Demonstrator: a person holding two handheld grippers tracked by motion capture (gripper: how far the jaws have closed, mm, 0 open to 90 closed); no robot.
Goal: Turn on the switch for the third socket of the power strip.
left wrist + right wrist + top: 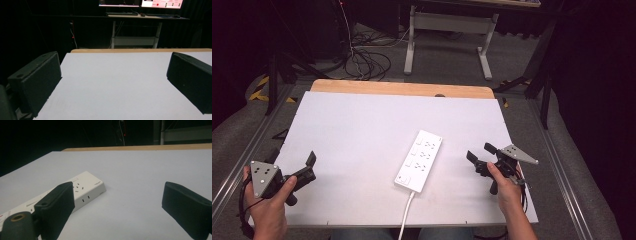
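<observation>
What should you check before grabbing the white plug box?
1. Power strip lies flat on the white table: ok.
2. Left gripper has its jaws open and holds nothing: ok.
3. Right gripper has its jaws open and holds nothing: ok.
4. Way from right gripper to strip is free: ok.
5. Strip's cord hangs off the near edge; whether it would snag: cannot tell.

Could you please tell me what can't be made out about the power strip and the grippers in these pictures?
- Power strip: its cable leaves the high view's bottom edge, so the plug is unseen.
- Right gripper view: the near end sits behind that gripper's left jaw.
- Socket markings: too small to read.
</observation>
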